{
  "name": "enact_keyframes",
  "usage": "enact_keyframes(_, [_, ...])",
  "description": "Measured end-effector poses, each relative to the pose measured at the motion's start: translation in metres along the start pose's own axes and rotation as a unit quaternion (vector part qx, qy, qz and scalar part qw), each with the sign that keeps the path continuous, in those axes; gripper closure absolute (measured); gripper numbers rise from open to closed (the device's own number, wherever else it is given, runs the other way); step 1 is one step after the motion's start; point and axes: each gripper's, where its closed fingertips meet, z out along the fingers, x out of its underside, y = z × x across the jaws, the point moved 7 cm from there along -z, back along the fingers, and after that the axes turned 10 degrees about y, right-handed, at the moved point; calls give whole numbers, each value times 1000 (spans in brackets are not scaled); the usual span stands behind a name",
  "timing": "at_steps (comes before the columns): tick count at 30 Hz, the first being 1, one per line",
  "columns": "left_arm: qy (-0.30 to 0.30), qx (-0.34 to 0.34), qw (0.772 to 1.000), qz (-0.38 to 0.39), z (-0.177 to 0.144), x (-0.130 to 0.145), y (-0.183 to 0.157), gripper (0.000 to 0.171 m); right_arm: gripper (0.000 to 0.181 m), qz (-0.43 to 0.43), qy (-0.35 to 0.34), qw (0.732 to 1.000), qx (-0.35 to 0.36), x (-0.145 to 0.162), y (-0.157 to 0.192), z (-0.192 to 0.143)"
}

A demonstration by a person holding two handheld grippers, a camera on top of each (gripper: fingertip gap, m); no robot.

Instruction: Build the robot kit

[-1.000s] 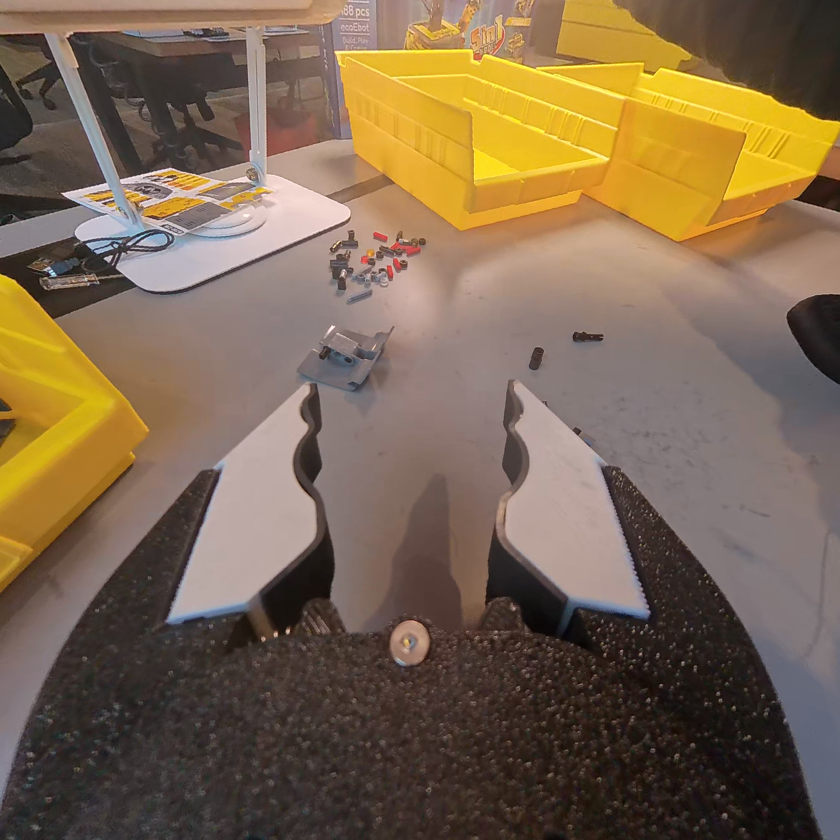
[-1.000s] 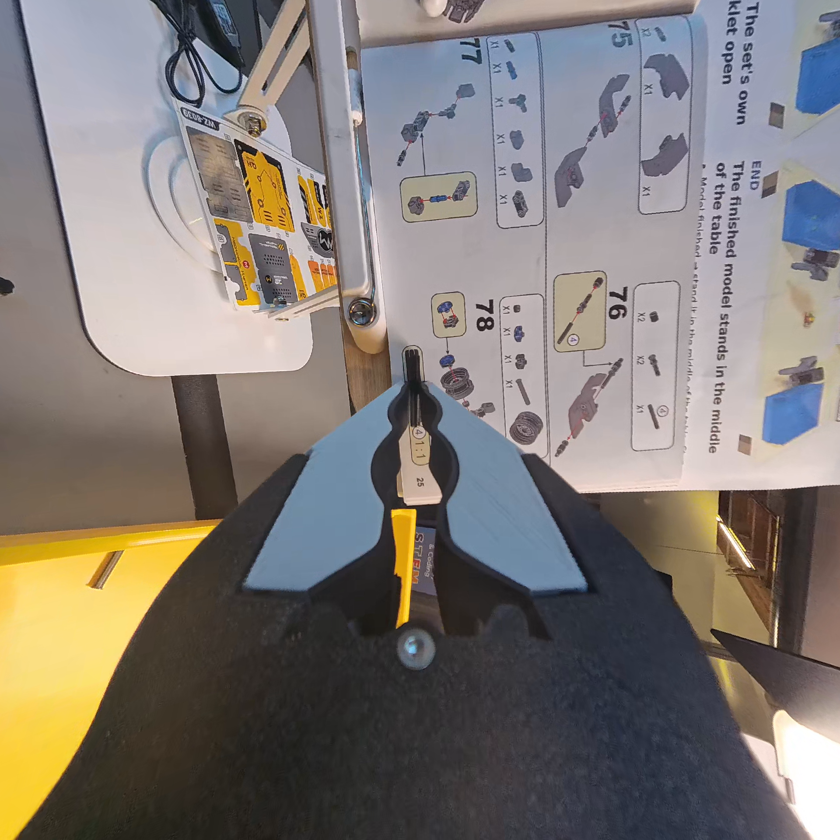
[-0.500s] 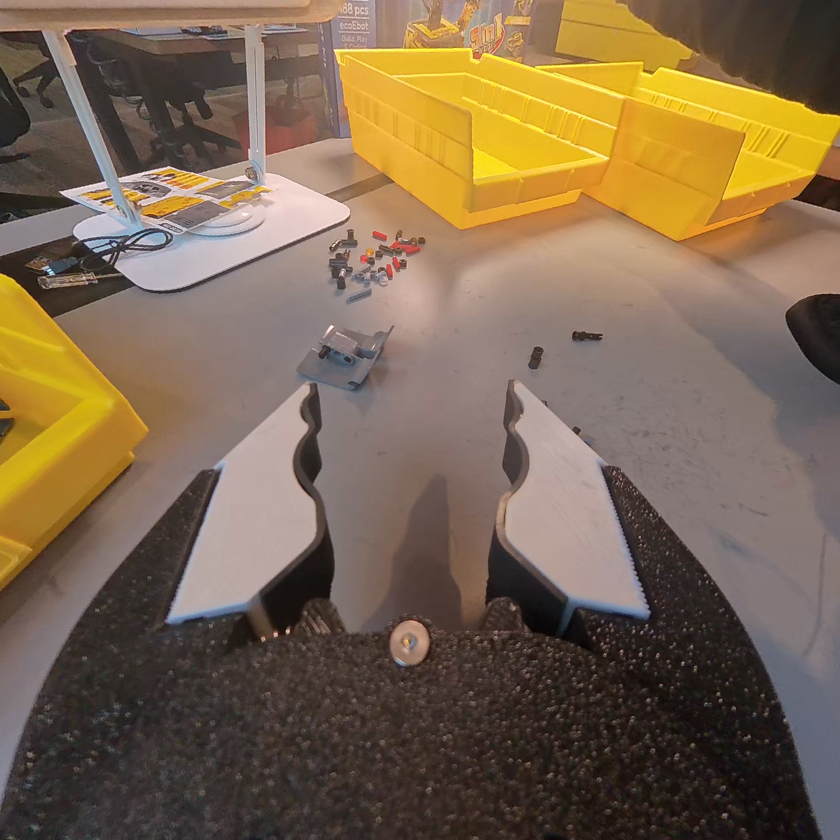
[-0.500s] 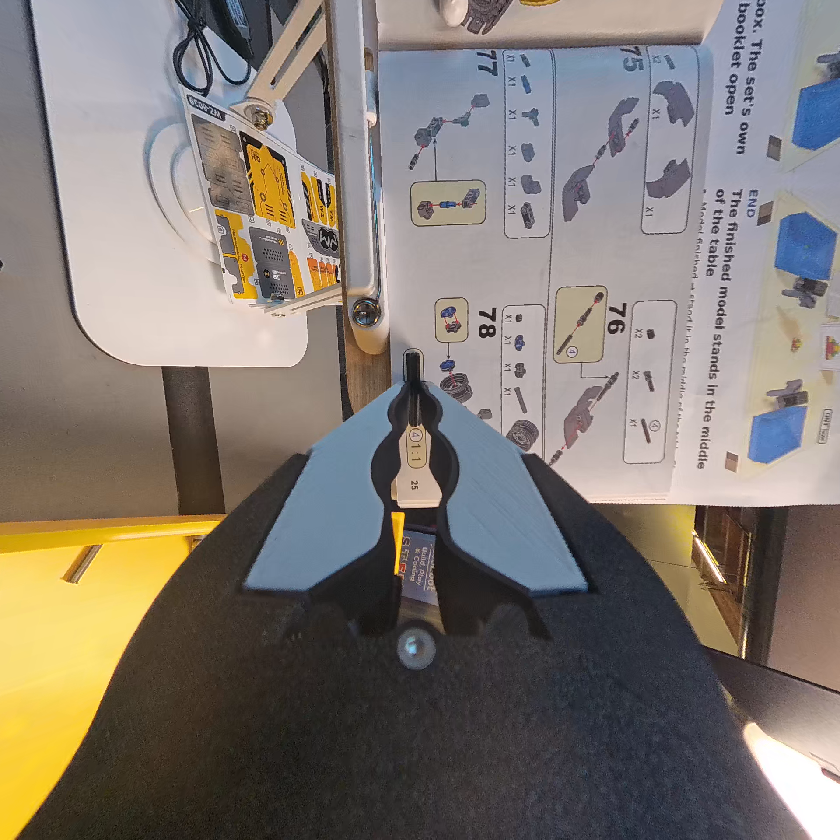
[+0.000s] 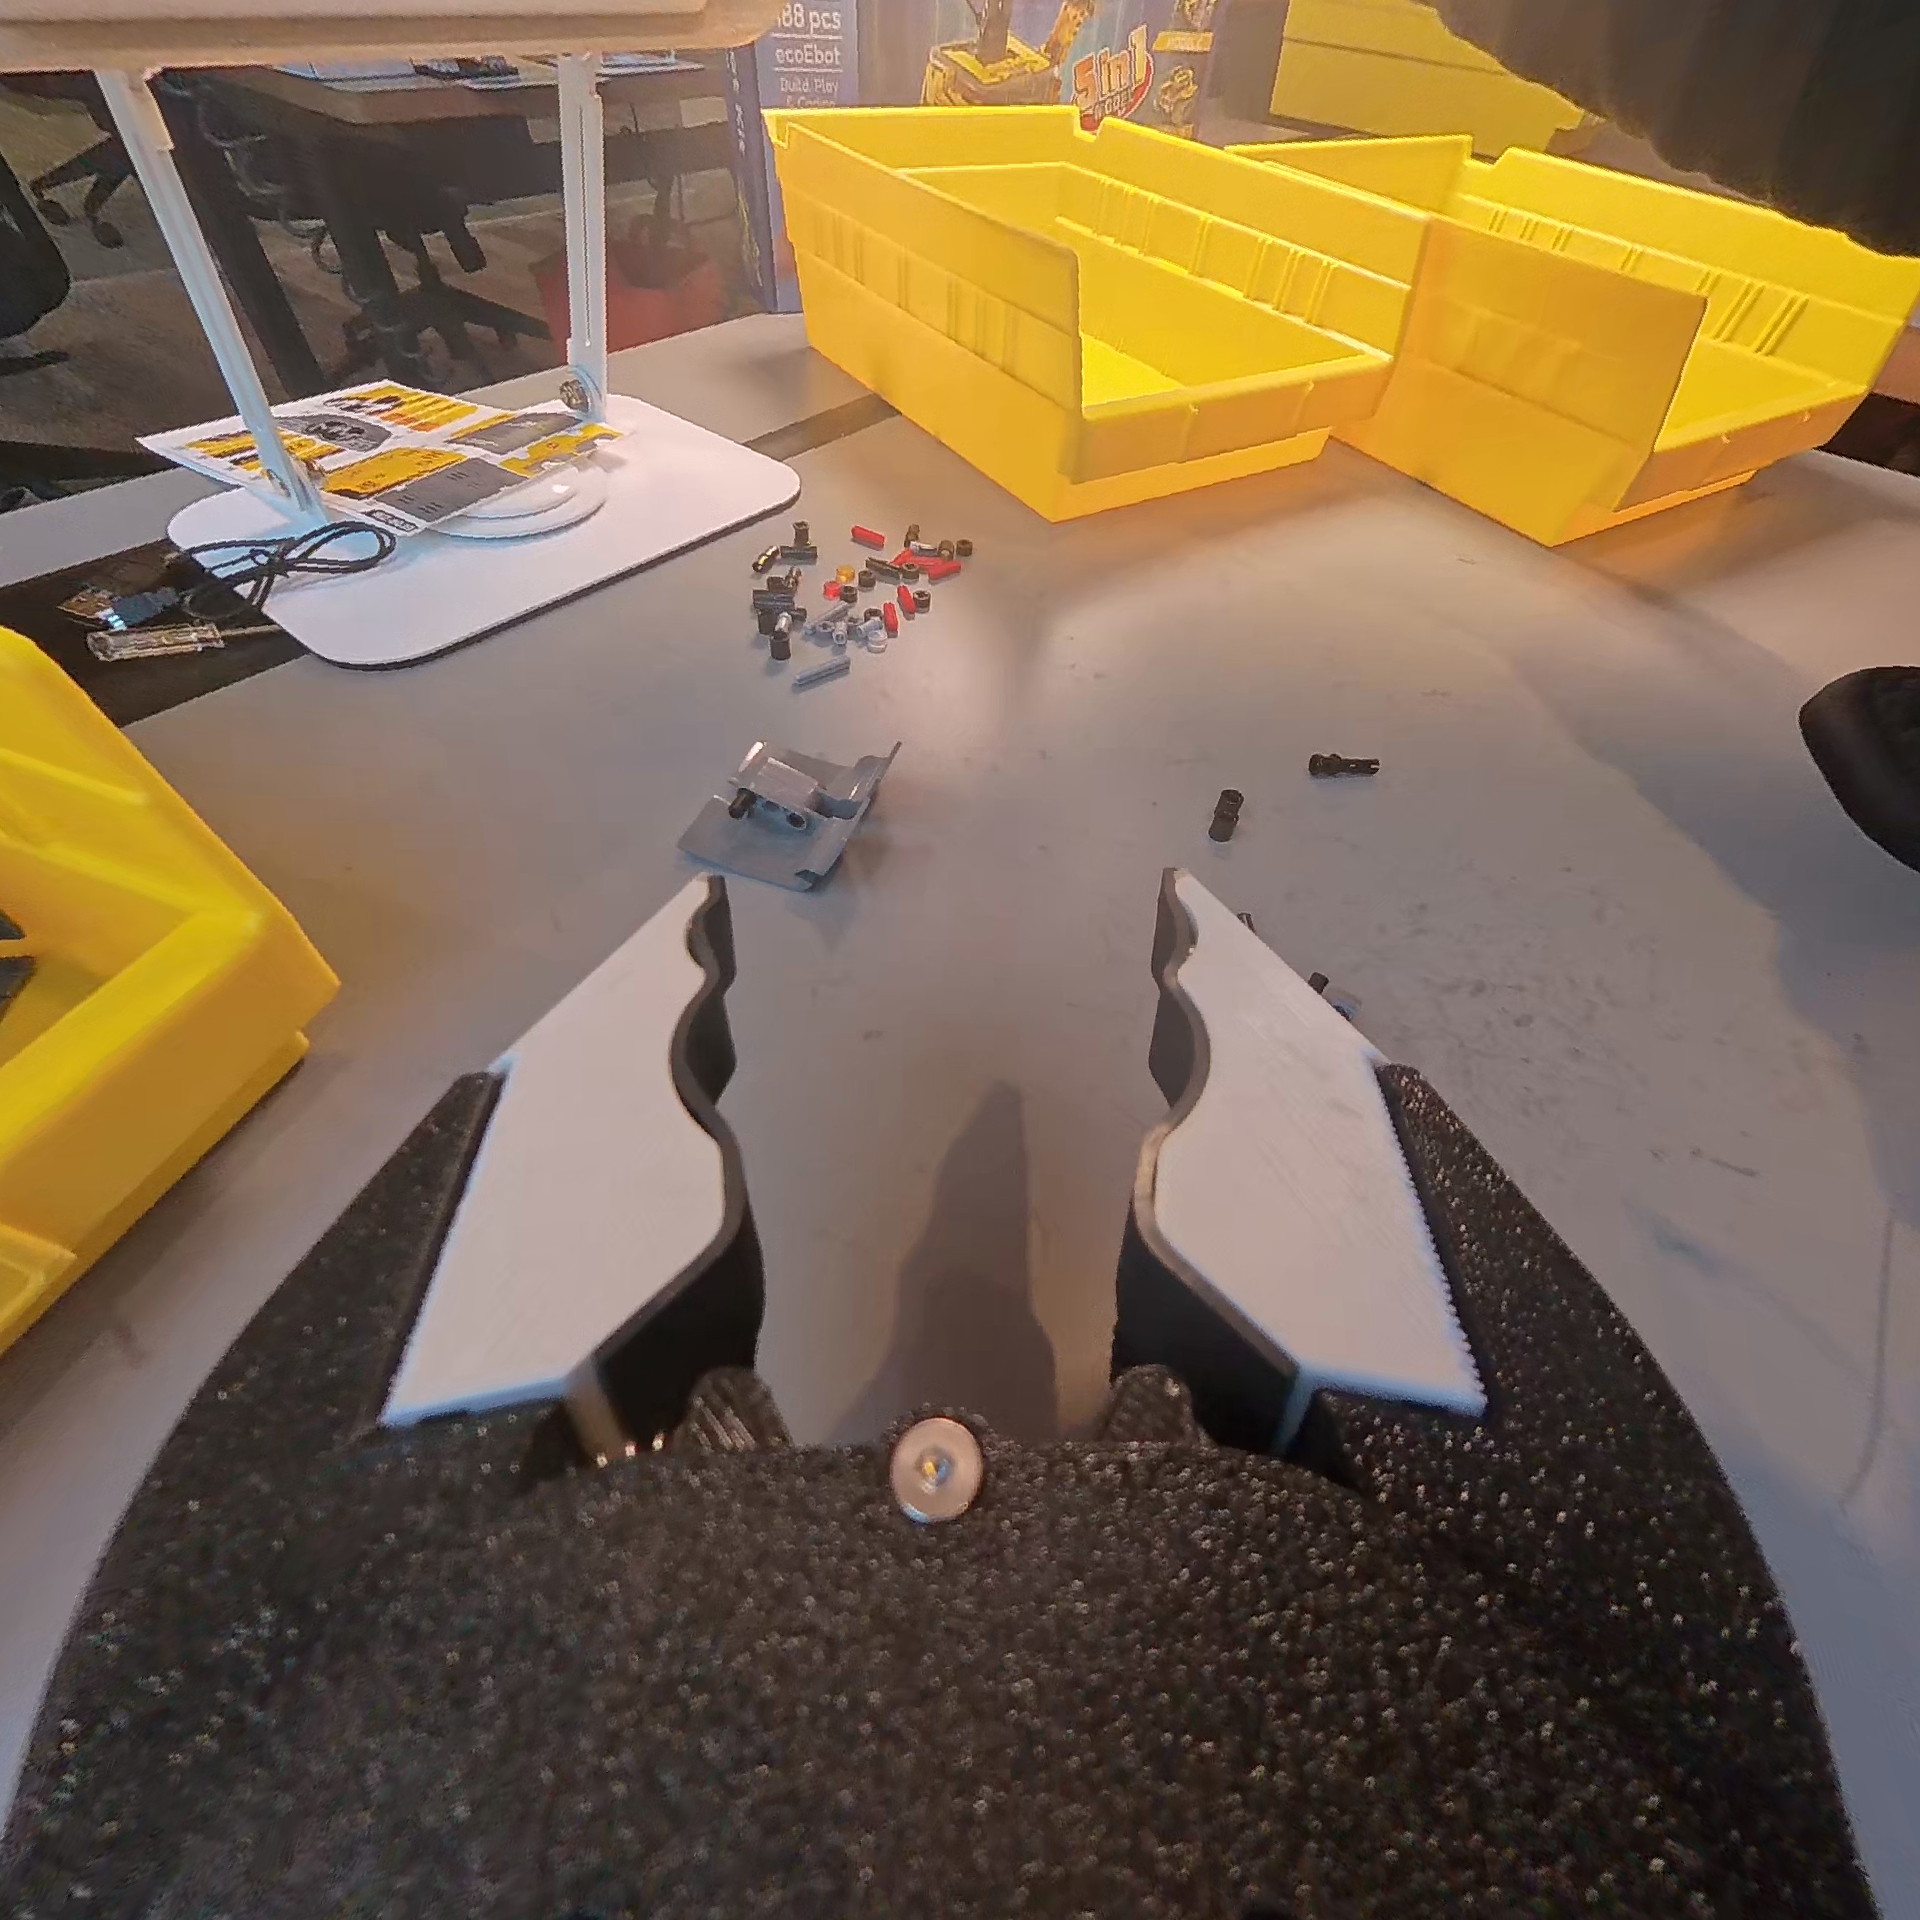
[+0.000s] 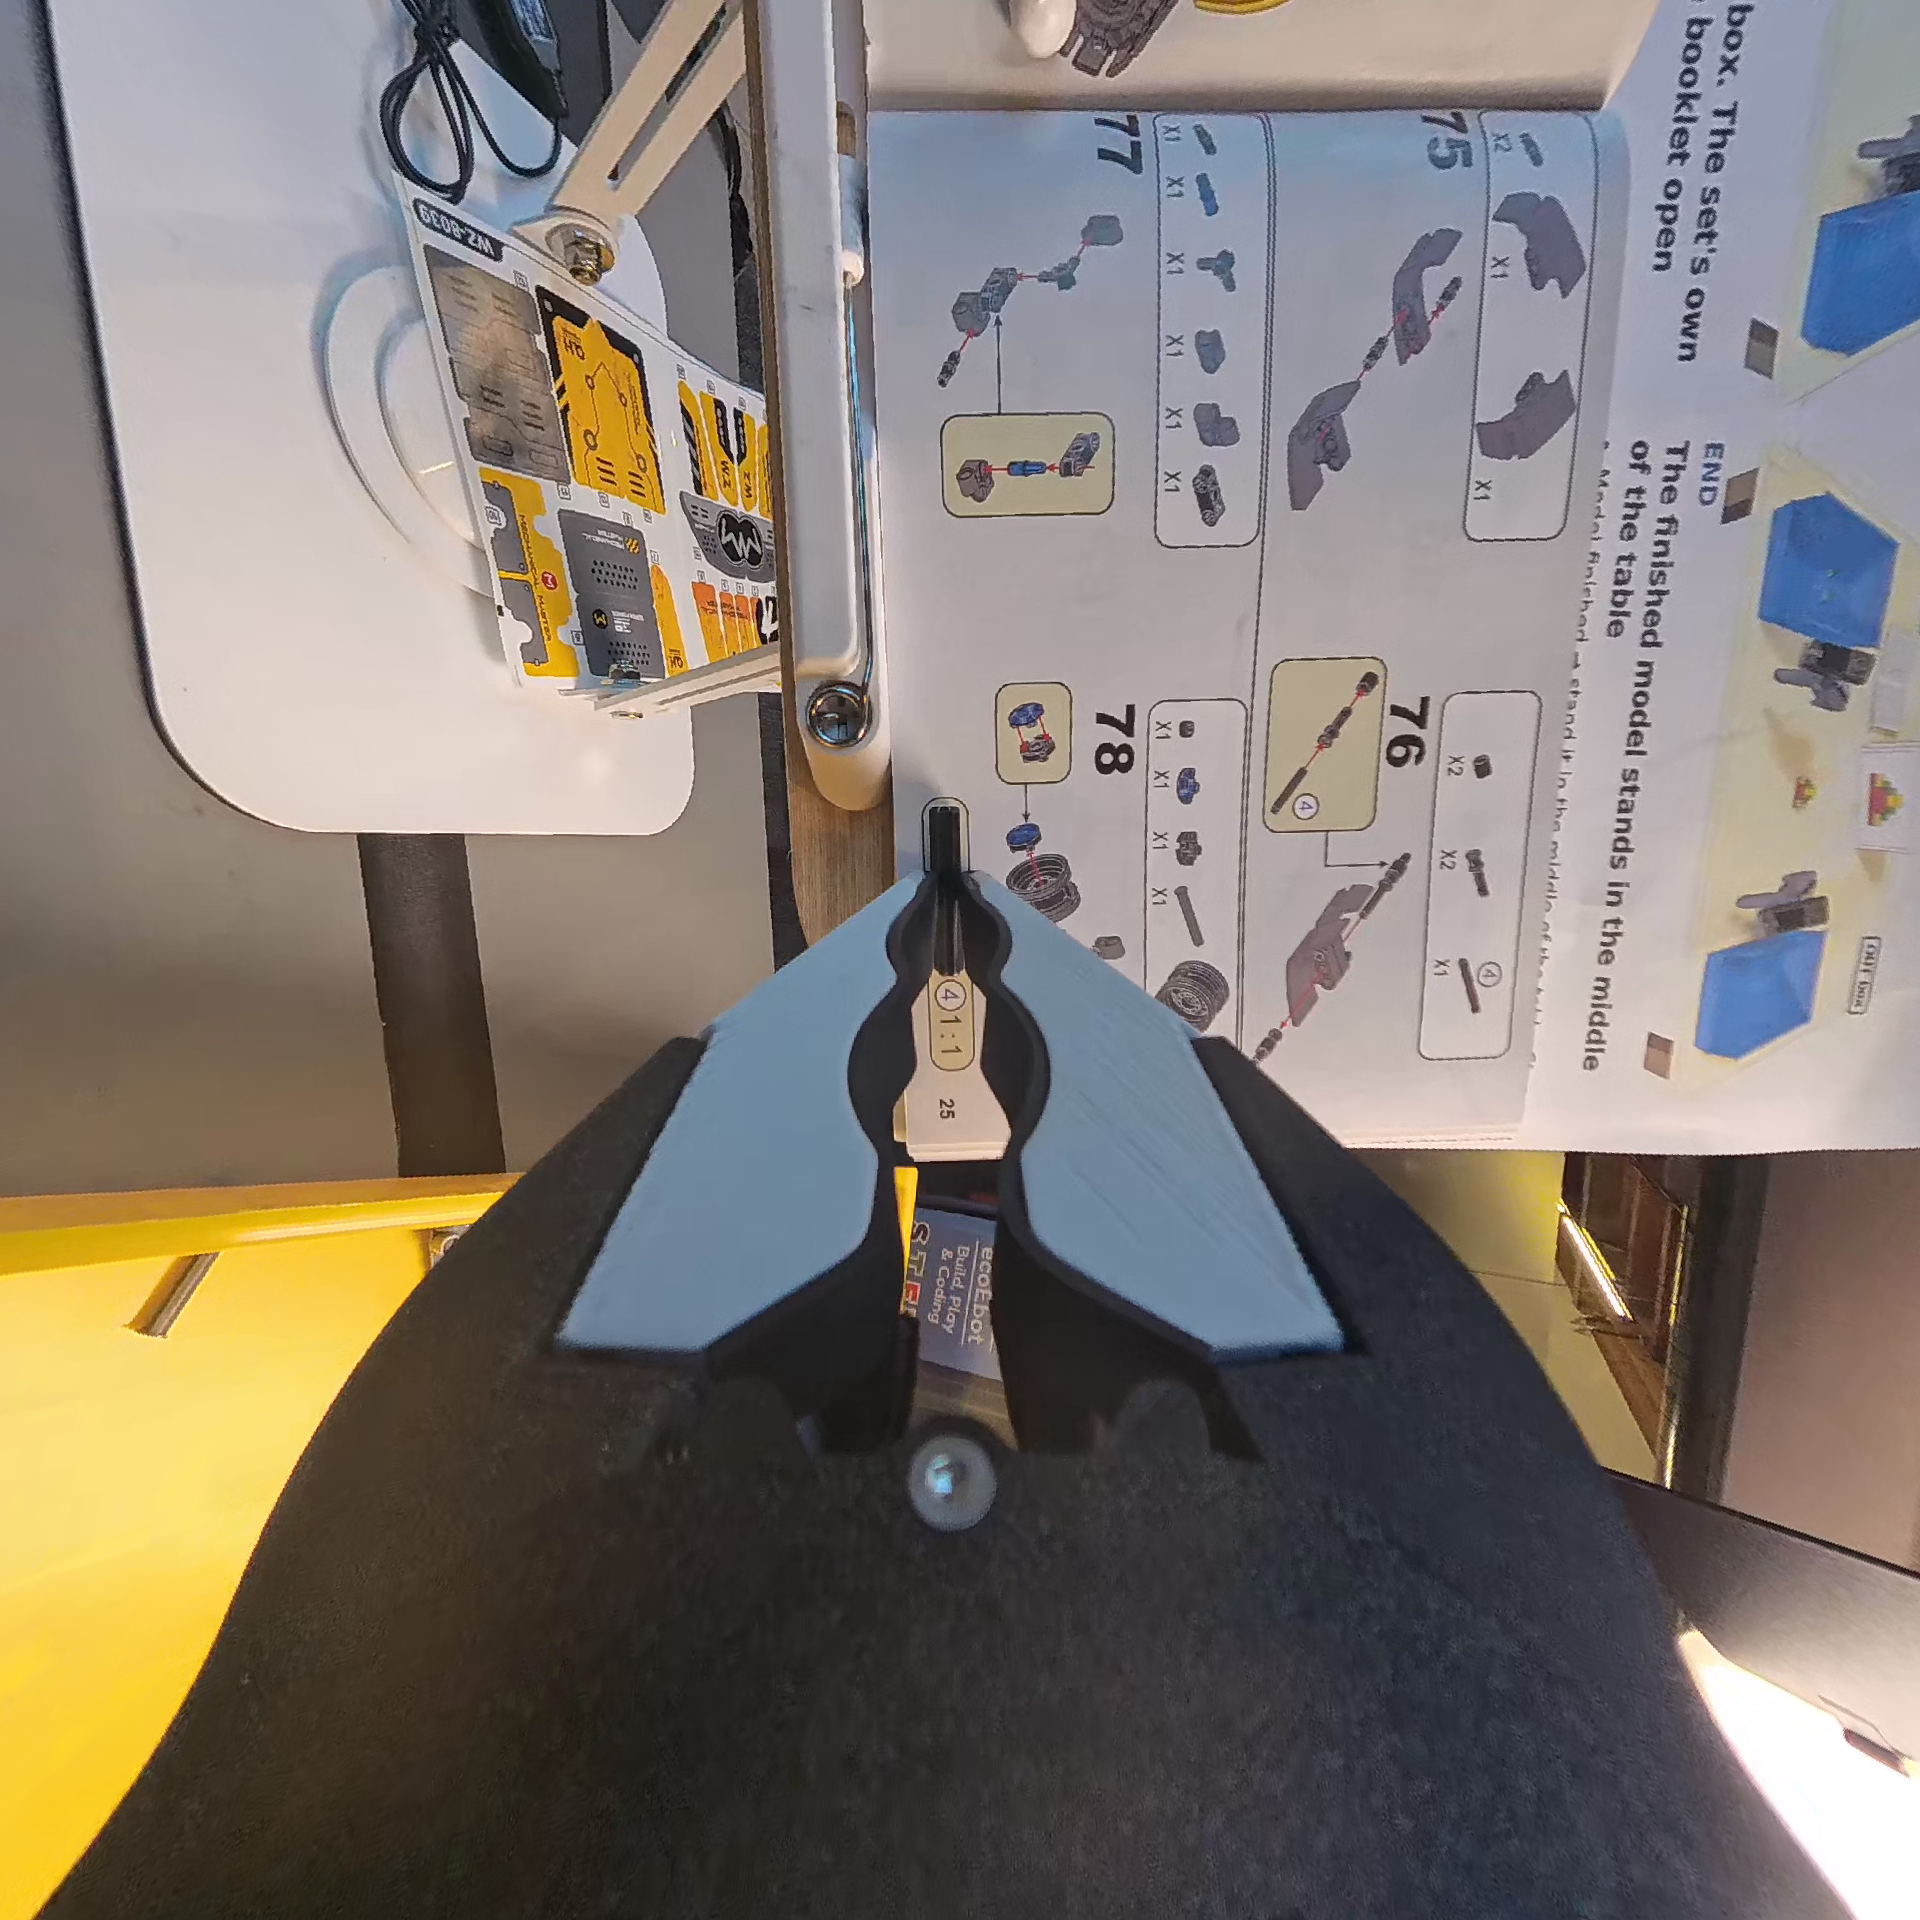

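Observation:
My left gripper [image 5: 940,894] is open and empty, low over the grey table [image 5: 1455,1039]. A grey panel piece with black pins [image 5: 792,812] lies just beyond its left fingertip. Two black pins [image 5: 1226,812] [image 5: 1344,766] lie ahead to the right. A pile of small black, red and grey parts [image 5: 852,597] lies farther off. My right gripper [image 6: 943,878] is shut on a thin black axle [image 6: 943,852]. It holds the axle against a life-size outline on the open instruction booklet [image 6: 1247,582], which rests on a white stand [image 6: 821,416].
Two yellow bins [image 5: 1060,312] [image 5: 1662,343] stand at the back, another yellow bin [image 5: 114,987] at the left. The stand's white base [image 5: 499,540] carries a sticker sheet [image 5: 395,457] and a black cable [image 5: 281,556]. A toy box [image 5: 997,52] stands behind the bins. Across from one pair of fingers to the other is roughly 40 cm.
The right gripper has shifted slightly along the booklet page with the axle held, so the page sits a little differently in view. The left gripper has not moved.

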Motion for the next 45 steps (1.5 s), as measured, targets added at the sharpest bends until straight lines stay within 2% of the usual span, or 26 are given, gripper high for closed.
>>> enact_keyframes(22, [3,-2,1000,5,1,0,-1,91,177,20,0,1000,5,0,0,0])
enact_keyframes(26, [4,-4,1000,5,1,0,-1,93,177,58,-27,998,9,-10,-9,-25])
enact_keyframes(29, [9,-4,1000,6,1,1,-2,94,177,163,-63,983,-60,-31,-4,-63])
enact_keyframes(31, [12,-4,1000,9,2,1,-3,94,177,258,-78,950,-156,-50,15,-94])
enact_keyframes(33, [15,-3,1000,13,2,1,-5,94,178,324,-68,908,-257,-67,49,-125])
enact_keyframes(36, [15,-6,1000,26,2,0,-8,94,178,361,-43,852,-378,-84,116,-164])
enact_keyframes(38, [15,-10,999,35,1,-2,-11,94,178,365,-23,828,-425,-88,161,-182])
enact_keyframes(41, [16,-10,999,47,1,-3,-15,94,178,366,0,819,-441,-91,210,-195])
enact_keyframes(45, [22,-4,998,66,2,-3,-22,96,178,369,13,818,-441,-99,239,-198])
